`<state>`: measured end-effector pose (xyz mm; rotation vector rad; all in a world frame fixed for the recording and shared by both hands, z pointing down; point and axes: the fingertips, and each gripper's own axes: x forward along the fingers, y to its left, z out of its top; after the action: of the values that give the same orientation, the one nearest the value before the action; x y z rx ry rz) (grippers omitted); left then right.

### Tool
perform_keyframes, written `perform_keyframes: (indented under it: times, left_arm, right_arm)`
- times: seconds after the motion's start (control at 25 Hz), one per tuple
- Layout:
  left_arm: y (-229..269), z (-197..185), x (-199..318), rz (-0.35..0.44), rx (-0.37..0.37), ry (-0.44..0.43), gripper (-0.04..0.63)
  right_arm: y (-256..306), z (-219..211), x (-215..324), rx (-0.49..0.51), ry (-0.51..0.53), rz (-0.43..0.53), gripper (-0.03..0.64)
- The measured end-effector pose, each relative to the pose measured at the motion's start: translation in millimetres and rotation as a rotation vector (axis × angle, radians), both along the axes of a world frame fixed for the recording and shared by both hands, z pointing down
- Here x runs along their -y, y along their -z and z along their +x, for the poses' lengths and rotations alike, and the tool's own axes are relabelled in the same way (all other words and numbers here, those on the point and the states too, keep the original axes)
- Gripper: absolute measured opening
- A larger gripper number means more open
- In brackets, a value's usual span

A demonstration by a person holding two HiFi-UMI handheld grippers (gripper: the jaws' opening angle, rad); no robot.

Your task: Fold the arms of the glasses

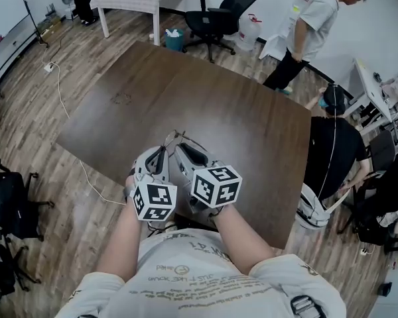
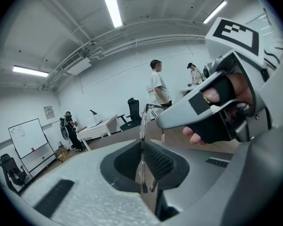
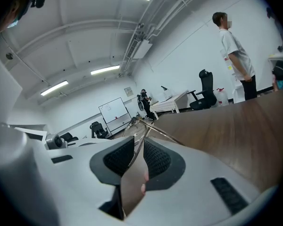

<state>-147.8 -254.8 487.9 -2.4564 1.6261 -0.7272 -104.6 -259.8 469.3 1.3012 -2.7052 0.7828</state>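
Grippers meet over the table's near edge, at 6 o'clock in the head view, with the glasses (image 1: 178,137) lifted between them and clear of the wood. The left gripper (image 2: 142,149) is closed on a thin wire length of the frame, which rises from its ribbed pads towards 12 o'clock and bends over at the top towards the right gripper (image 3: 134,155). That one is pinched shut at the rim of a clear lens, and a slim arm (image 3: 169,137) runs off from there towards 2 o'clock, apparently not yet folded.

The dark wooden table (image 1: 219,108) spreads beyond the glasses with no other object visible on it. A black office chair (image 1: 222,10) stands at 12 o'clock, a standing person (image 1: 315,25) at 1 o'clock and a seated person (image 1: 335,148) at 3 o'clock.

The fold looks to be at its start. To do it well, the gripper on the lens rim should probably act as the fixed anchor. The other would then swing its wire arm about the hinge, in one flat arc towards the back of the lenses. A light hold and no twist seem wise, since metal this thin would likely bend before the hinge gives.
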Motion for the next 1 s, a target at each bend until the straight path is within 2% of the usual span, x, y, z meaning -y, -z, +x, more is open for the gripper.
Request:
perform_keyframes:
  times: [0.64, 1.0]
  left_arm:
    - [1, -16, -2, 0.013, -0.008, 0.033, 0.034]
    - [4, -22, -4, 0.004, -0.055, 0.057, 0.034]
  right_arm:
    - [-9, -11, -2, -0.051, 0.002, -0.009, 0.048]
    - [-12, -6, -6, -0.04, -0.028, -0.034, 0.048]
